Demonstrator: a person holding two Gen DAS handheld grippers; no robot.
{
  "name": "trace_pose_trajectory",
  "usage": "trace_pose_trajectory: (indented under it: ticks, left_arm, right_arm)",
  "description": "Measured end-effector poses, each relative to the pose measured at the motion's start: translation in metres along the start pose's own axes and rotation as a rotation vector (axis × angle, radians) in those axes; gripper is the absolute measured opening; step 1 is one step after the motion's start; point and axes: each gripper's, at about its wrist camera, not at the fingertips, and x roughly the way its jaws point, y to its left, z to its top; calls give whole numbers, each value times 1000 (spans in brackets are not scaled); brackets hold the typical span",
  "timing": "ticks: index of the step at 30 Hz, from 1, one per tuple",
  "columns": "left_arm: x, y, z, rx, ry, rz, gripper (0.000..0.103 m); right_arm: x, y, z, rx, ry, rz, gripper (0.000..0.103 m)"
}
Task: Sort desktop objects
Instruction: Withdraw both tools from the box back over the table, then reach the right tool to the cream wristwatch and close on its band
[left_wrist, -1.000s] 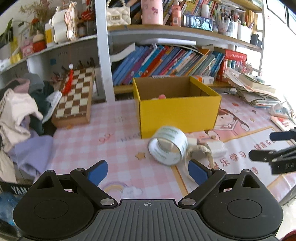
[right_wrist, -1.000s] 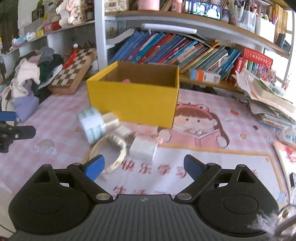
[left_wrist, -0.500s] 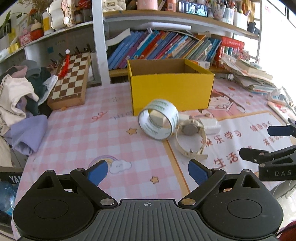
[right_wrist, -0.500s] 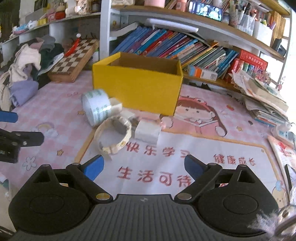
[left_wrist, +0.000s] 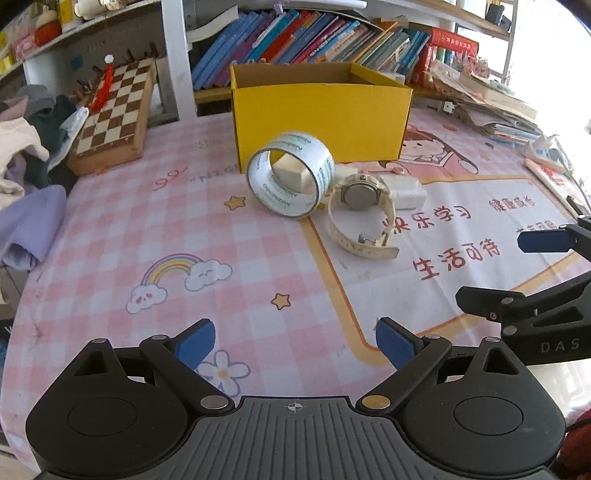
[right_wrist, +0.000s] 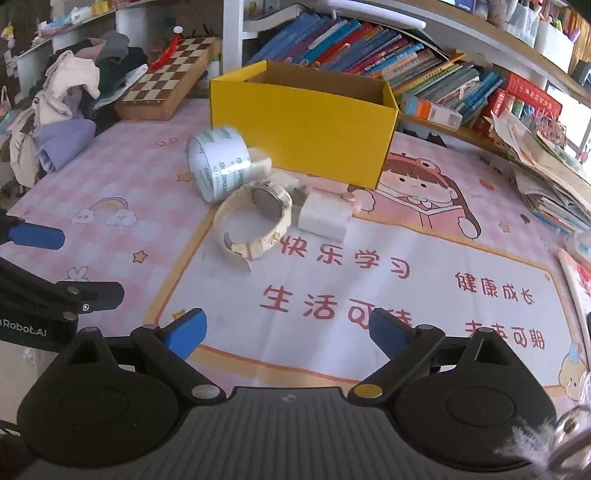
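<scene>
On bench, left to right:
chessboard (left_wrist: 112, 114): far left, leaning by a clothes pile (left_wrist: 26, 147)
left gripper (left_wrist: 293, 341): spread wide, empty, low over the pink check cloth (left_wrist: 147, 229)
tape (left_wrist: 290, 173): on its edge, just in front of the box's left corner; small white block (left_wrist: 291, 173) seen through its core
box (left_wrist: 321, 114): yellow, open top, centre back, contents hidden
watch (left_wrist: 360, 216): cream strap, touching tape's right side
charger (right_wrist: 325, 216): white, just right of the watch
right gripper (right_wrist: 286, 330): spread wide, empty, over the mat's red lettering
books (right_wrist: 546, 177): stacked far right
</scene>
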Motion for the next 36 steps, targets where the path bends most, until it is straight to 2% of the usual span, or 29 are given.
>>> trace_pose_trajectory:
  ticks: [15, 18, 20, 22, 36]
  left_arm:
    - [4, 3, 12, -10, -35, 1, 96]
    - [6, 4, 14, -10, -34, 5, 96]
    - [7, 4, 15, -11, -33, 5, 96]
    - [9, 4, 16, -8, -32, 3, 96]
    - [21, 4, 27, 17, -27, 3, 96]
  right_arm:
    - [10, -2, 13, -33, -1, 27, 91]
    - [16, -5, 17, -21, 12, 34, 76]
    - [21, -7, 19, -7, 27, 37, 54]
    - [26, -10, 22, 6, 42, 40, 43]
    - [52, -13, 46, -4, 58, 85, 37]
